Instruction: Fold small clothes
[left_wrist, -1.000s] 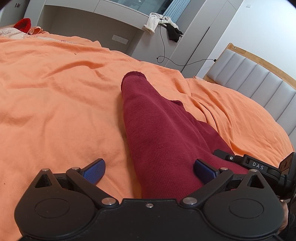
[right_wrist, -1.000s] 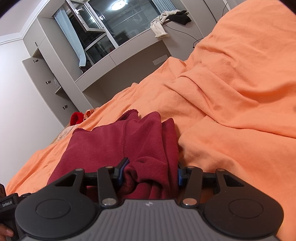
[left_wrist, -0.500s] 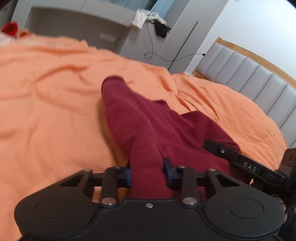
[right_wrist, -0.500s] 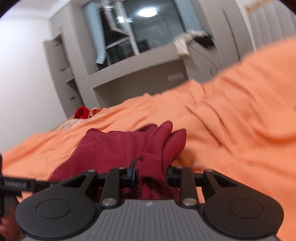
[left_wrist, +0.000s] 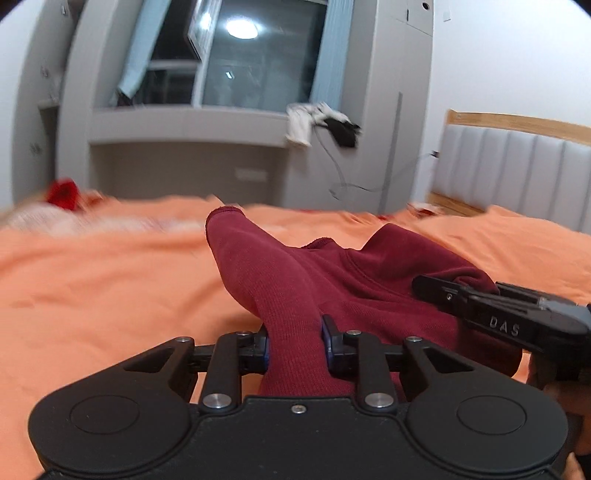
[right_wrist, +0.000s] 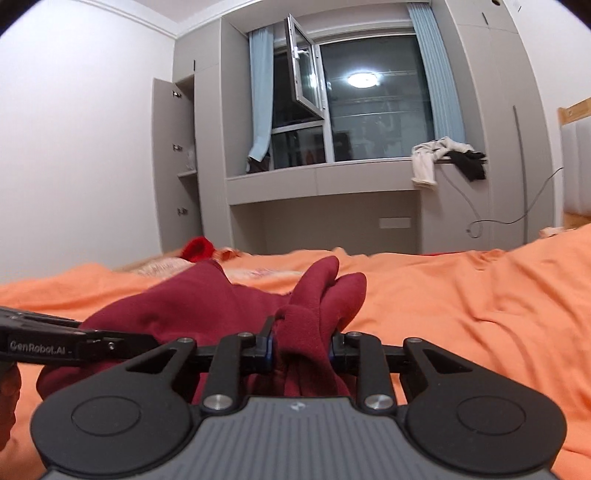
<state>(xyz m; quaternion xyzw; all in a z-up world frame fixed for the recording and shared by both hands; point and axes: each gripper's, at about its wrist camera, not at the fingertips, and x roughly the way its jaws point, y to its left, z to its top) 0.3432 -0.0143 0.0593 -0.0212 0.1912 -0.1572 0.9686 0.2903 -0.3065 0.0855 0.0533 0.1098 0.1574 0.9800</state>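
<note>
On the orange bed cover, near edge: dark red garment, part lifted, bunched, not yet flat. Left tool clenched on a ribbed sleeve-like fold, its jaws having just closed in on it, cloth between the pads. Right tool clenched on a gathered wad of the same garment at its right side. Judgement: early stage. Both ends grasped, no neat fold made; spreading, folding and setting down all remain.

A dark red knit garment lies bunched on the orange bedspread, one sleeve stretched outward.
</note>
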